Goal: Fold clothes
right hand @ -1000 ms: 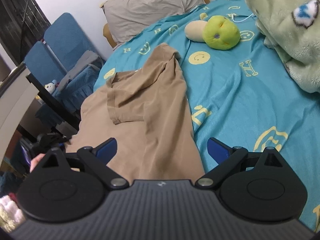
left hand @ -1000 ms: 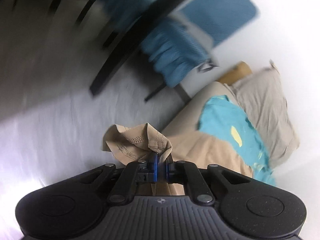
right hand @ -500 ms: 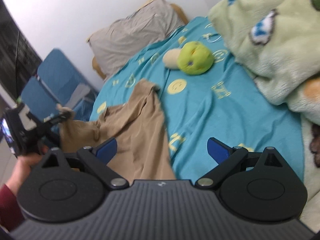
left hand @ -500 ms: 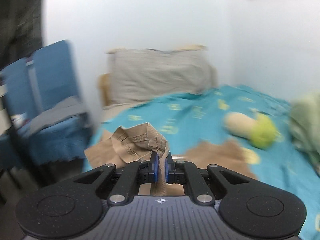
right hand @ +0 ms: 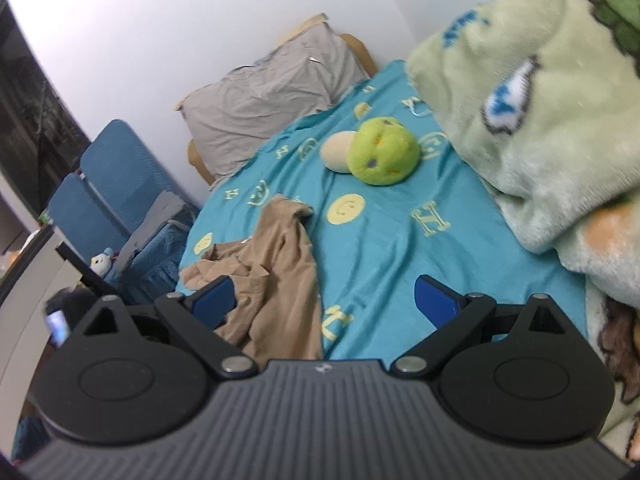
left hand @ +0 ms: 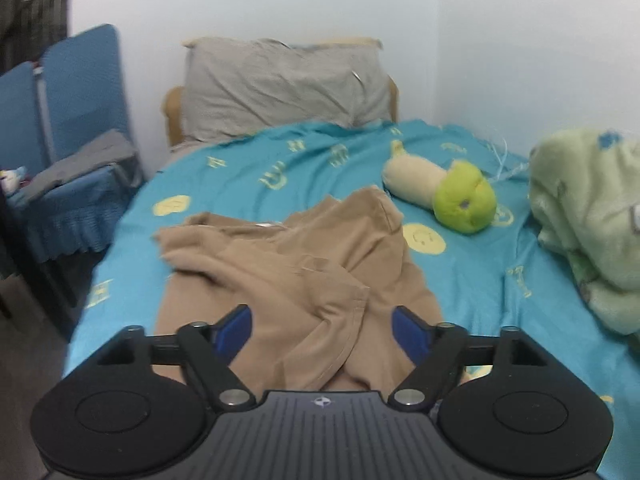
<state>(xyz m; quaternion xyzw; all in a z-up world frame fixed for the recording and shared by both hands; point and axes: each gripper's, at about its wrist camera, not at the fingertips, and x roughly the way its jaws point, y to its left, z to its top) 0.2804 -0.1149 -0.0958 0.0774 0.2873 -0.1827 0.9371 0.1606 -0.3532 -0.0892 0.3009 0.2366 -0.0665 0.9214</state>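
Note:
A tan garment (left hand: 304, 276) lies rumpled on the teal bedsheet (left hand: 280, 168), its near part folded over itself with a hem edge showing. My left gripper (left hand: 322, 330) hovers just above the near fold, open, with nothing between its blue pads. In the right wrist view the same tan garment (right hand: 276, 276) lies at the left side of the bed. My right gripper (right hand: 324, 300) stands open above the sheet, its left pad over the garment's edge, holding nothing.
A green and cream plush toy (left hand: 452, 196) lies beyond the garment. A fluffy pale green blanket (right hand: 540, 112) is heaped on the right. A grey pillow (left hand: 280, 84) leans at the headboard. Blue chairs (left hand: 68, 128) stand left of the bed.
My left gripper opened and let go of the tan garment's corner, which now lies folded onto the rest of the garment. The right gripper swung right and stayed open.

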